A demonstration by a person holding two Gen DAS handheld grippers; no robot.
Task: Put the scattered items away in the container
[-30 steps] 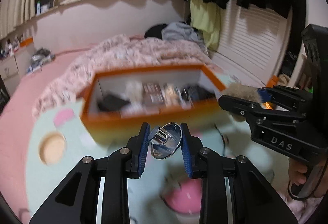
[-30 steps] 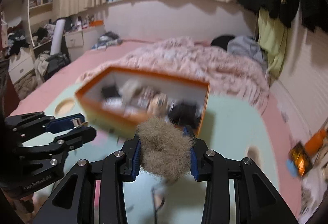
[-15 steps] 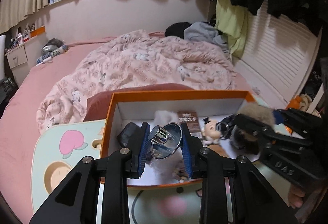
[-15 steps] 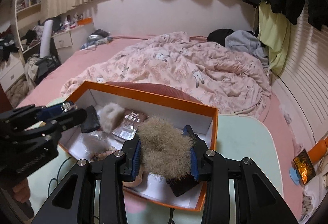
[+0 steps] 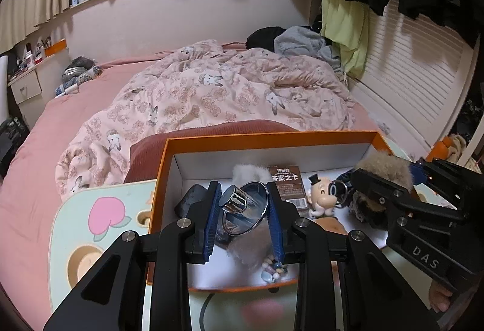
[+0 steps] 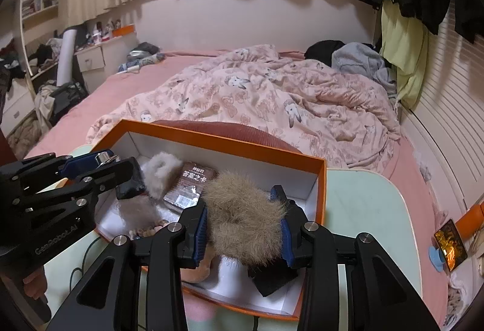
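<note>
An orange-rimmed white box [image 5: 272,138] [image 6: 211,141] stands on a pale green table. My left gripper [image 5: 243,207] [image 6: 116,161] hovers over the box's left half, shut on a shiny metal funnel-shaped piece [image 5: 242,205]. My right gripper [image 6: 243,222] [image 5: 388,172] hangs over the box's right half. Its jaws are opening, and a brown fur puff [image 6: 245,216] [image 5: 385,164] sits between them, still touching both pads. Inside lie a white fur puff [image 6: 163,170], a brown card pack [image 5: 286,184], a small figurine [image 5: 320,194], beads [image 5: 273,269] and dark items.
The table [image 6: 363,210] has a peach print [image 5: 106,214] and round cutouts at its left. Behind the box is a bed with a rumpled pink quilt [image 5: 227,89]. A phone on a blue stand [image 6: 447,246] sits at the right. A hand [image 5: 438,297] grips the right tool.
Both grippers moved forward from in front of the box to above its inside, each carrying its item. The right gripper's pads now stand slightly wider around the fur puff.
</note>
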